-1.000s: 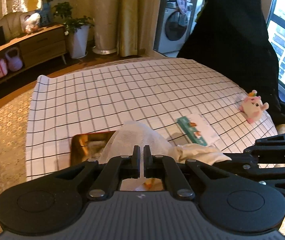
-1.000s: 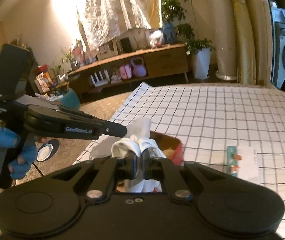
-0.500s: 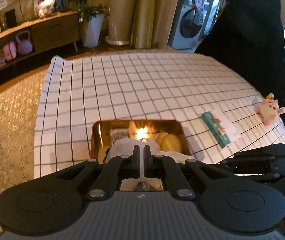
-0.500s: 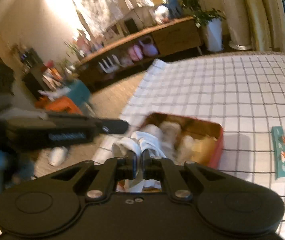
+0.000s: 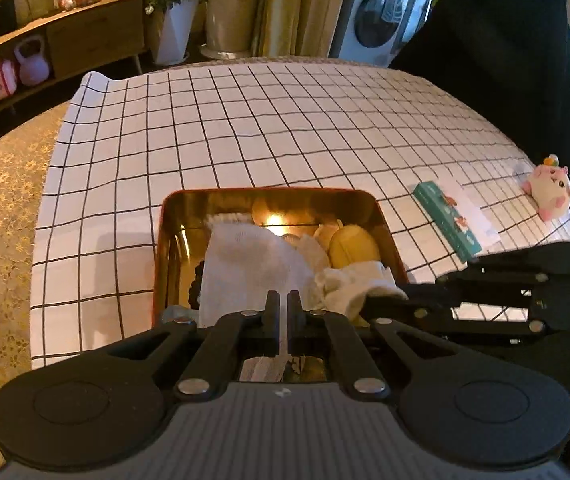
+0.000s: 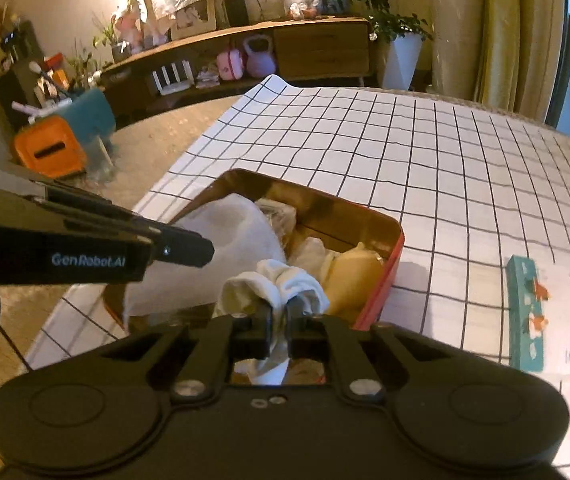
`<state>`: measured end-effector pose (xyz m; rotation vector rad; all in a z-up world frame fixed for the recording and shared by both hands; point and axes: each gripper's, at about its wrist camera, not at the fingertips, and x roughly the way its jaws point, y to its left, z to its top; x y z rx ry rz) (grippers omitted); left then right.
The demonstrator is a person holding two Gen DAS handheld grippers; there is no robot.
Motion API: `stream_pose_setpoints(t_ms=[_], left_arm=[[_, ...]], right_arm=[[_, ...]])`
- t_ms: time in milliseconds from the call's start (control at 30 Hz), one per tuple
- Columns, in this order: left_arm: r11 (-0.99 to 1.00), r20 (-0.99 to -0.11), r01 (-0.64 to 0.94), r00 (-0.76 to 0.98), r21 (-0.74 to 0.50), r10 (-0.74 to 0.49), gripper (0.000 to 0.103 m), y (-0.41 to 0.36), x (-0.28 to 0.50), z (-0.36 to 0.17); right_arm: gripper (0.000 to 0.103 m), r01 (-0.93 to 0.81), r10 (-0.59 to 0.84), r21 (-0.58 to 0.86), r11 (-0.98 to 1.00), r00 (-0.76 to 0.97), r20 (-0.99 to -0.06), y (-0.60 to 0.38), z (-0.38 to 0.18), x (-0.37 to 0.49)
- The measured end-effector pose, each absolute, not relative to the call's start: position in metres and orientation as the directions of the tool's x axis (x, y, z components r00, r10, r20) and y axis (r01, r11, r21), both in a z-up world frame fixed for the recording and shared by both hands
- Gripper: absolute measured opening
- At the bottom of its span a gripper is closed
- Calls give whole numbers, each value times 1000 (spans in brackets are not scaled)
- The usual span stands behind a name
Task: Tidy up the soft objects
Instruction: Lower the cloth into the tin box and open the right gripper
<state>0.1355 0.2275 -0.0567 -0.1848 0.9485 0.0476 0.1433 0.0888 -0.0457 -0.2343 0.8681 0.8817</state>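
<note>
Lowering two soft white pieces into the tin (image 5: 385,232), which stands on the checked cloth (image 5: 285,120) of the desk, is judged to be the step in hand. It is done well if each piece is carried fully inside the rim and pressed down beside the yellow item (image 5: 353,244) before release, so that no fabric is left draped over the wall. The left gripper (image 5: 283,308) is seen with its jaws drawn almost together, a thin fold of the white cloth (image 5: 253,264) pinched between them. The right gripper (image 6: 279,314) is likewise nearly closed, a bunched cream sock (image 6: 273,284) clamped at its tips above the tin's near end. A pink plush toy (image 5: 551,190) and a teal card (image 5: 451,218) lie well apart on the cloth.
</note>
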Motion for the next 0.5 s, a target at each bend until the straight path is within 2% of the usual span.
stream_pose_setpoints(t_ms=[400, 500], left_arm=[[991, -818, -114, 575, -69, 10, 3, 221, 141, -75], [990, -813, -119, 582, -71, 11, 3, 222, 141, -75]], right_arm=[[12, -748, 554, 147, 648, 329, -765, 92, -55, 157], [19, -756, 566, 158, 636, 318, -760, 90, -51, 154]])
